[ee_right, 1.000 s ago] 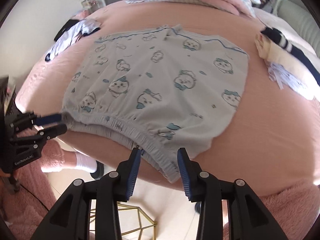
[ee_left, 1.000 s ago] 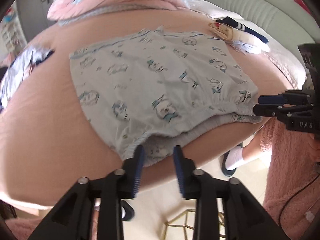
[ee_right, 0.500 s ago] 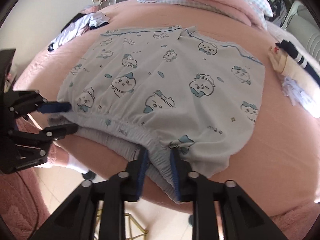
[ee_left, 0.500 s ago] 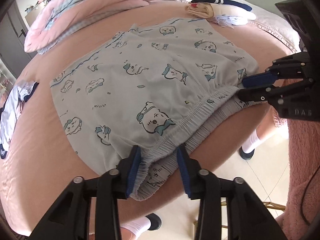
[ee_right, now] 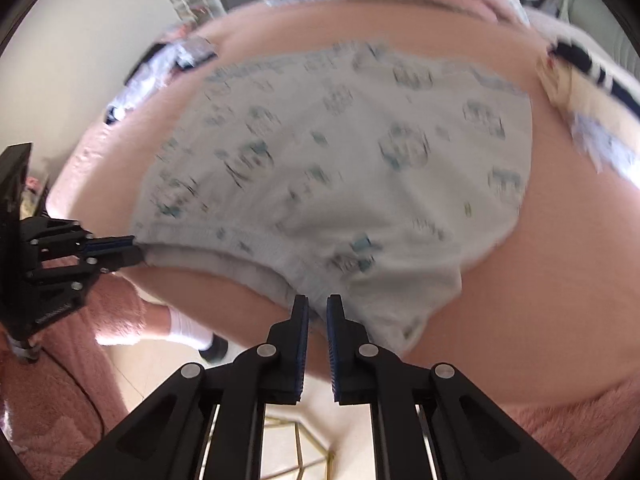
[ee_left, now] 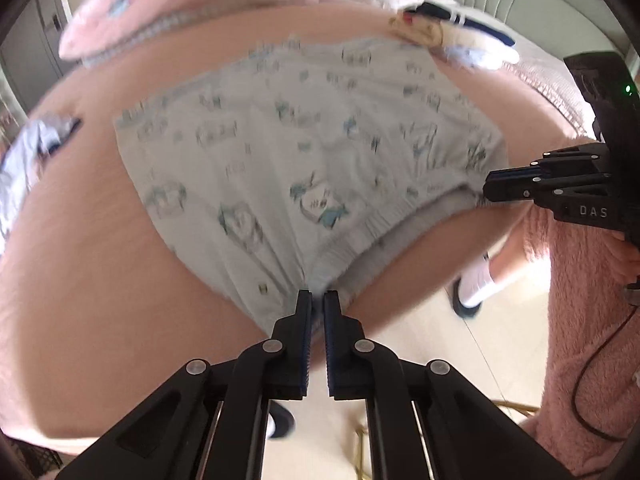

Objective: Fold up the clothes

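Both claws tilt steeply down at the near edge of the pink bed (ee_left: pixel 80 280). We see the left gripper (ee_left: pixel 318 300) & right gripper (ee_right: pixel 318 306) each pressed together, pinching the waistband of the printed shorts (ee_left: pixel 300 160), w/ the rest spread flat beyond them.

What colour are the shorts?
Pale blue shorts with teal cartoon prints; clearest in the left wrist view.
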`<state>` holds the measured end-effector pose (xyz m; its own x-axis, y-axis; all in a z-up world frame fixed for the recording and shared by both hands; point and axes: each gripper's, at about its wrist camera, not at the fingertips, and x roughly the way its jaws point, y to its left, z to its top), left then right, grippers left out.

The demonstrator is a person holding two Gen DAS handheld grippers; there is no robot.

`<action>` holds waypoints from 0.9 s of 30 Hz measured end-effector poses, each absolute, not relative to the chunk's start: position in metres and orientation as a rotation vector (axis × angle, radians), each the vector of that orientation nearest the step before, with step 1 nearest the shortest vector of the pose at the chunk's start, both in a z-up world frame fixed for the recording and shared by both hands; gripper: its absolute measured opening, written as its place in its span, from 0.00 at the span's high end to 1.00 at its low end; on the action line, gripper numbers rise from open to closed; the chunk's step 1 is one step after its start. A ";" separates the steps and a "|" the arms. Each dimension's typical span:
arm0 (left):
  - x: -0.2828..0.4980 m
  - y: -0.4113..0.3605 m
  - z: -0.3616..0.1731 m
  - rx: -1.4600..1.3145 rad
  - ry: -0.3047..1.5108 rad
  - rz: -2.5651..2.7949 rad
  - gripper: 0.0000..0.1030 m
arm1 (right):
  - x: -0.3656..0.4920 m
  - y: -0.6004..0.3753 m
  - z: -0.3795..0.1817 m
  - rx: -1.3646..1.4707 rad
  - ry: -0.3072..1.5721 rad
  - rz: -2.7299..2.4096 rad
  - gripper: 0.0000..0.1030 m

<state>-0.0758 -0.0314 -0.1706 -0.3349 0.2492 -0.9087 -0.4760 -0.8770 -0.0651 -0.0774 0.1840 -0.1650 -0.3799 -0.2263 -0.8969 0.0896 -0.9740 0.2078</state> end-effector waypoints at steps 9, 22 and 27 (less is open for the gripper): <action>-0.105 -0.041 -0.139 -1.339 0.002 2.355 0.93 | -0.097 0.202 -0.139 1.525 -0.290 -2.572 0.91; -0.101 -0.034 -0.181 -1.620 0.071 2.154 0.92 | -0.081 0.210 -0.166 1.679 -0.298 -2.430 0.91; -0.108 -0.037 -0.160 -1.571 0.039 2.149 0.92 | -0.083 0.213 -0.144 1.657 -0.255 -2.417 0.88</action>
